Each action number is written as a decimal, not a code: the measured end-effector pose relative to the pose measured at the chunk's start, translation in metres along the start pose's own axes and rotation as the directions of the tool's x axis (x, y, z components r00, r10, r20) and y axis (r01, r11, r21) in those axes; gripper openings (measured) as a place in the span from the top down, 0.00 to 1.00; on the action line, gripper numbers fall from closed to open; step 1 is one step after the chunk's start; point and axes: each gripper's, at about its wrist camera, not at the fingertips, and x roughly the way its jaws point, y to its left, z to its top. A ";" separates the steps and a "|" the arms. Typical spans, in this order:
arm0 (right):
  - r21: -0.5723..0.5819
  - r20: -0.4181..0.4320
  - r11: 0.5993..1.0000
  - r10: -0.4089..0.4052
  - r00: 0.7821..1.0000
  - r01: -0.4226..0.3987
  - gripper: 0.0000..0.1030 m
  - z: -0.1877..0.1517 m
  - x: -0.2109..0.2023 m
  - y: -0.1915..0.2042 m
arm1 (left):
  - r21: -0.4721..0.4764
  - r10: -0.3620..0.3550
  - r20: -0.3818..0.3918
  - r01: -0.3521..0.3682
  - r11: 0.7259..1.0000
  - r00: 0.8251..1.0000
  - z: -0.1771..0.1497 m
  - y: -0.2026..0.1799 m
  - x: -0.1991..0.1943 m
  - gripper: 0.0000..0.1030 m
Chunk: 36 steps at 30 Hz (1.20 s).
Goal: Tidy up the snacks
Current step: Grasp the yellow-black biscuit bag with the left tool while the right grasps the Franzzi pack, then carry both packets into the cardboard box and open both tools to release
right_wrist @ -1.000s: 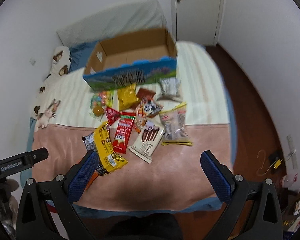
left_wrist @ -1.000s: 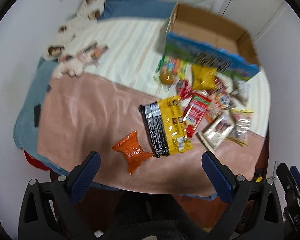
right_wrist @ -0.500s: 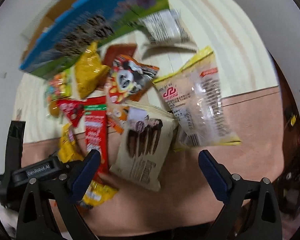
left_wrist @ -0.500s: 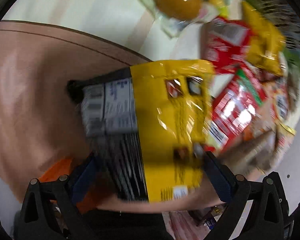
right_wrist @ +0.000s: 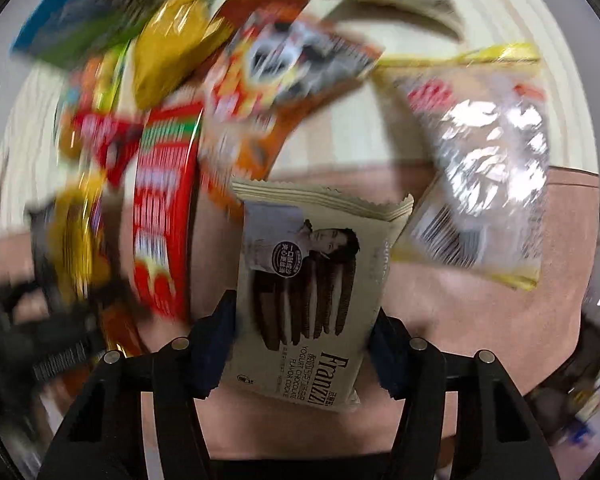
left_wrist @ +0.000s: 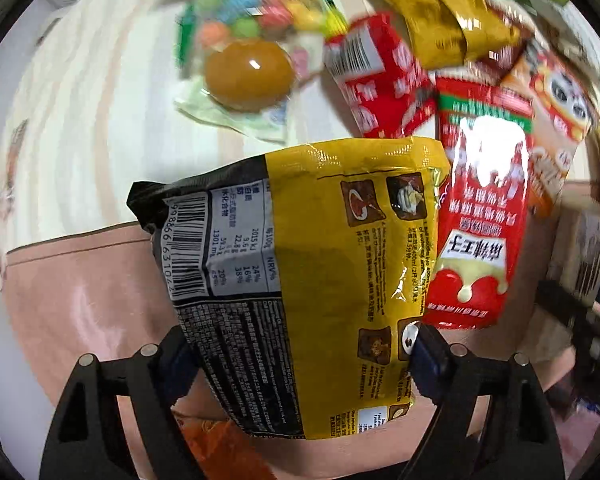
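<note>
Both grippers have dropped from a high view of the whole bed to just above the snack pile, and both sets of jaws have just been closing, each with a packet between them. The left gripper point(left_wrist: 300, 354) straddles the yellow packet point(left_wrist: 340, 264), which lies across the seam between the pink blanket point(left_wrist: 80, 292) and the striped sheet point(left_wrist: 80, 92); its pads sit at the packet's two side edges, seemingly clamped on it, though how firmly I cannot tell. The right gripper point(right_wrist: 302, 344) brackets the cookie pack point(right_wrist: 312, 292) on the pink blanket near the bed's front edge, its pads pressing both long sides, so that pack looks grasped. I judge that the sorting has moved from approach to pick-up, two packets at once. The only container, the box point(right_wrist: 76, 12), shows as a blurred blue-and-green wall at the far side of the pile; its inside is out of view now, so what it holds cannot be told. The red pack point(left_wrist: 480, 232), candy bag point(left_wrist: 252, 40) and the others lie loose on the bed.
</note>
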 end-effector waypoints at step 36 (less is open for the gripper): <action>-0.264 0.255 0.952 0.227 0.940 -0.158 0.42 0.291 -0.120 0.021 | -0.128 -0.131 0.268 0.170 0.977 0.955 0.186 0.005 -0.179 0.19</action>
